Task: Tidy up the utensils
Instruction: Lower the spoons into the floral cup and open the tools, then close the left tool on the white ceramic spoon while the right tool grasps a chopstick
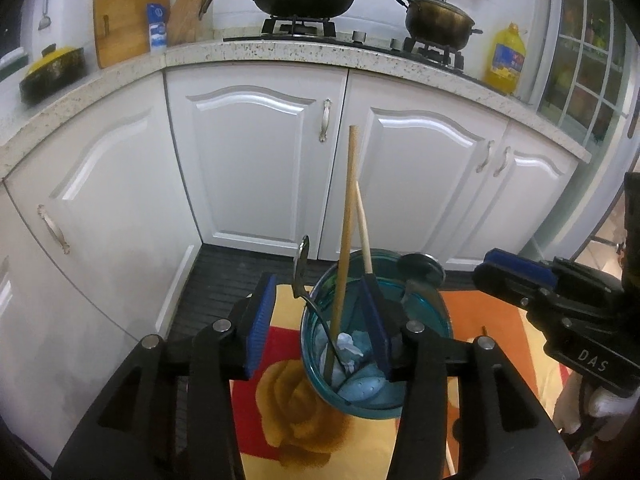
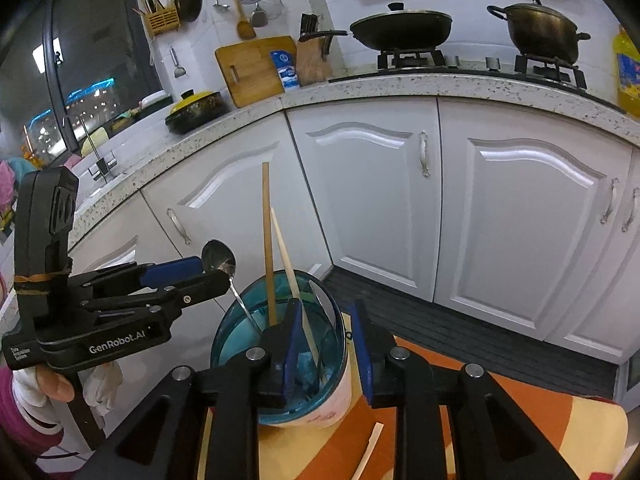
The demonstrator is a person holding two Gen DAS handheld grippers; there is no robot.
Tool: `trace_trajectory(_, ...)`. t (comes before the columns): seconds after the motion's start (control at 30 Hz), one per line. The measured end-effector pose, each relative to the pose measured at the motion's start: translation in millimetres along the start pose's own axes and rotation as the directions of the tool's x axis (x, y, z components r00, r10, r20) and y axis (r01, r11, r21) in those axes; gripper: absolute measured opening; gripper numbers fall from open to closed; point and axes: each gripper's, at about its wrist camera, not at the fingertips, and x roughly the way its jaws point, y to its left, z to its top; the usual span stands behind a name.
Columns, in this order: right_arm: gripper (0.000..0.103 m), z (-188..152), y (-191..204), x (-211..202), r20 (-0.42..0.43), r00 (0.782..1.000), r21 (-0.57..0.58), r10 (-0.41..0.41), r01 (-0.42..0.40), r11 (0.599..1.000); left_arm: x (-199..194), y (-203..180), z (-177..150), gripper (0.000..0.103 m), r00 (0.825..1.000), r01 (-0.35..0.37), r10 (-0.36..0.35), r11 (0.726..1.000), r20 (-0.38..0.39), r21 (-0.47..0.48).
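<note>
We have a teal glass cup (image 1: pixel 376 364) standing on a tabletop covered by a red, orange and yellow flower-print cloth (image 1: pixel 280 392), in front of white kitchen cabinets (image 1: pixel 256 168). Inside the cup we see a long brown chopstick (image 1: pixel 346 240) and a paler chopstick (image 1: pixel 363 232), both leaning upright with their tops well above the rim, a metal spoon (image 1: pixel 301 268) whose bowl sticks out over the rim on the left of the left wrist view, and some crumpled white and blue paper (image 1: pixel 350 350) at the bottom.

Our left claw (image 1: pixel 318 332) is spread wide, its blue pads either side of the near part of the cup: one pad outside the rim, the other over the cup's mouth beside the pale chopstick. It grips nothing that we can see.

Our right claw (image 2: pixel 330 356) is also spread wide. Its left pad sits over the cup's opening, next to the pale chopstick, and its right pad is outside the cup wall, so the rim lies between the jaws; we cannot tell whether either pad touches the glass.

In the right wrist view another pale chopstick (image 2: pixel 370 450) lies flat on the cloth, just beside the cup base
</note>
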Motion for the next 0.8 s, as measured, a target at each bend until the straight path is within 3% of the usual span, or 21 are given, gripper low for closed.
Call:
trace_trajectory(0.37, 0.030, -11.5, 2.0, -30.0, 0.019, 0.999, 0.010, -0.031, 0.031, 0.999, -27.2, -18.0, -5.8, 0.046, 0.999, 0.003, -0.004, 1.000, 0.043, 0.022)
trace_trajectory(0.8, 0.033, -49.5, -18.5, -83.2, 0.023, 0.995, 0.067, -0.099, 0.097, 0.993, -48.4, -63.0, -26.0, 0.046, 0.997, 0.063, -0.067, 0.994, 0.046, 0.084)
